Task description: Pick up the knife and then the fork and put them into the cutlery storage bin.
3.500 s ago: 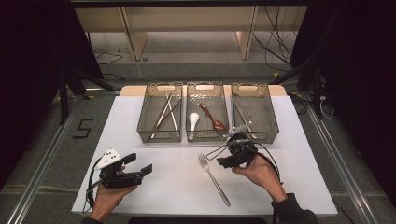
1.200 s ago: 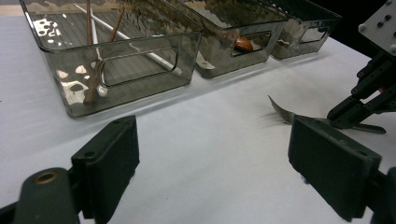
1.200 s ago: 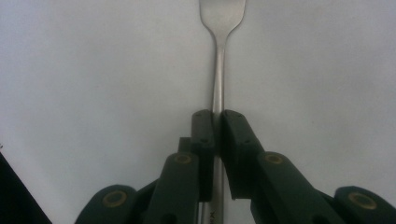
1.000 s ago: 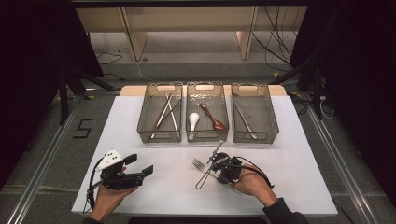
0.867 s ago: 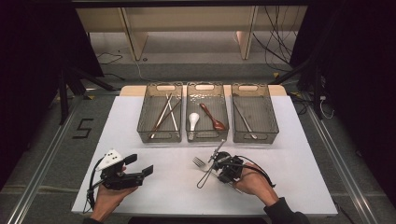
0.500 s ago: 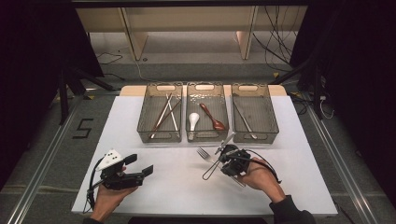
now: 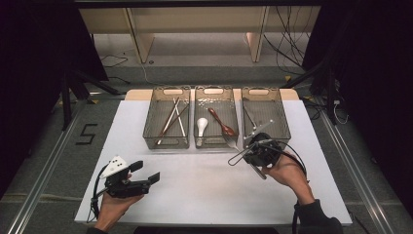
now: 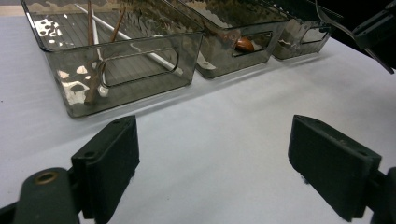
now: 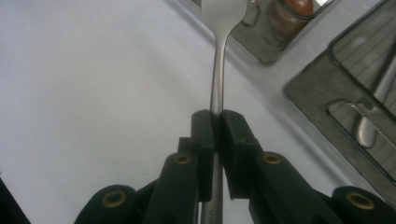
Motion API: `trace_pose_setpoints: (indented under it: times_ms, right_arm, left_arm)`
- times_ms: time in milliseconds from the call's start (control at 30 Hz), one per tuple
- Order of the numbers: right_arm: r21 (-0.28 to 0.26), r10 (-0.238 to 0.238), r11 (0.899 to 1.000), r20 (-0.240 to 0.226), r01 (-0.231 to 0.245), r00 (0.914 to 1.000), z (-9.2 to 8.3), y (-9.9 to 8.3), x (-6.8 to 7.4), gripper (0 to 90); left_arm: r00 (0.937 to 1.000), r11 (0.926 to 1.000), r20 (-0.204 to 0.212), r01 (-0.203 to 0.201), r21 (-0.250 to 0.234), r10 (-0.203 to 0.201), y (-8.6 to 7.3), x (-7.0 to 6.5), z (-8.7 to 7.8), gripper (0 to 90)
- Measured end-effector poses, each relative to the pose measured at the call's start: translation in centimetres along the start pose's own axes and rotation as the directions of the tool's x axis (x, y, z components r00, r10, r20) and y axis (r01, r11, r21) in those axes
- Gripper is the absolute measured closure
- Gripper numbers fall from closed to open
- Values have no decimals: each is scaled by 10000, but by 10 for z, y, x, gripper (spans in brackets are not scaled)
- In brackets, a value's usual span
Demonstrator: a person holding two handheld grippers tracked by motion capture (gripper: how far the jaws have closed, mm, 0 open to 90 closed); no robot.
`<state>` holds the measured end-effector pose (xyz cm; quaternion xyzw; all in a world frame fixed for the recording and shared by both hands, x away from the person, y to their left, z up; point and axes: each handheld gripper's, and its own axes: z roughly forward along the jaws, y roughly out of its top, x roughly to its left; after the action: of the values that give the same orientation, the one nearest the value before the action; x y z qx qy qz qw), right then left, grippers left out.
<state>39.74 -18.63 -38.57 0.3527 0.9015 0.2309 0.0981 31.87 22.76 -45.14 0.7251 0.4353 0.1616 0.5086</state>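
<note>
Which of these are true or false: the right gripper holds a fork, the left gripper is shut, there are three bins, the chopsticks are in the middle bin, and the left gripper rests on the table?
1. The right gripper holds a fork. True: its jaws are clamped on the handle.
2. The left gripper is shut. False: its jaws stand wide apart with nothing between them.
3. Three bins stand in a row. True.
4. The chopsticks lie in the middle bin. False: they lie in the left bin; the middle one holds two spoons.
5. The left gripper sits low over the table. True.
</note>
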Motion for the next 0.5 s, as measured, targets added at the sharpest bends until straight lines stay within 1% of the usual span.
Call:
trace_pose_setpoints:
  times_ms: [167, 333, 500]
  right_arm:
    - [-353, 289, 9990, 87, -286, 9995, -7, 5, -12, 843]
    - [-749, 729, 9946, 199, -712, 9971, -14, 10, -30, 844]
    - [-829, 1034, 9915, 365, -1001, 9940, -16, 16, -43, 843]
  left_arm:
    - [10000, 10000, -30, 42, -27, -42, 0, 1, 0, 160]
    - [10000, 10000, -52, 46, -13, -46, -1, 1, 1, 159]
    - [10000, 10000, -39, 30, -25, -31, 0, 1, 1, 160]
